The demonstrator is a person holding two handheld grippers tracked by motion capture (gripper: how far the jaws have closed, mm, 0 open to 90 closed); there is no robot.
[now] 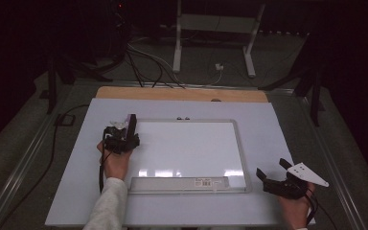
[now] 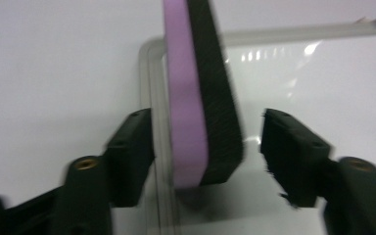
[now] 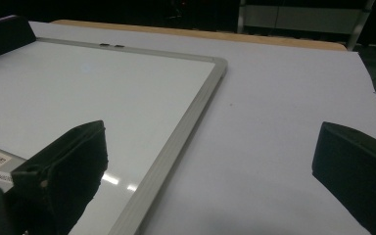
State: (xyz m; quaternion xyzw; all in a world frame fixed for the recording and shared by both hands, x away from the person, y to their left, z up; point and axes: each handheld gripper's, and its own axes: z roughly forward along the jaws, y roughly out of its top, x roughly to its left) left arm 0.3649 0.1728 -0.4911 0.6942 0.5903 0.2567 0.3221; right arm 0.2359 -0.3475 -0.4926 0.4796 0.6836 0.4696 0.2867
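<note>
The eraser (image 2: 200, 98), a purple block with a black felt face, stood on edge at the whiteboard's (image 1: 187, 143) left frame, between the spread jaws of the left gripper (image 2: 203, 152), neither jaw touching it. The right gripper (image 1: 274, 168) hovered off the whiteboard's lower right corner, jaws wide apart and empty. A barcode label (image 1: 212, 182) on the whiteboard's bottom tray was too small to read.

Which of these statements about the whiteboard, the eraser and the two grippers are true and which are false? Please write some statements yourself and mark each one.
1. The eraser stands on its edge between the jaws of the left gripper. True.
2. The left gripper's jaws are clamped tight on the eraser. False: gaps show on both sides of it in the left gripper view.
3. The right gripper is open and holds nothing. True.
4. The right gripper rests in the middle of the whiteboard. False: it sits beside the board's near right corner.
5. The whiteboard is covered in writing. False: its surface looks clean.
</note>
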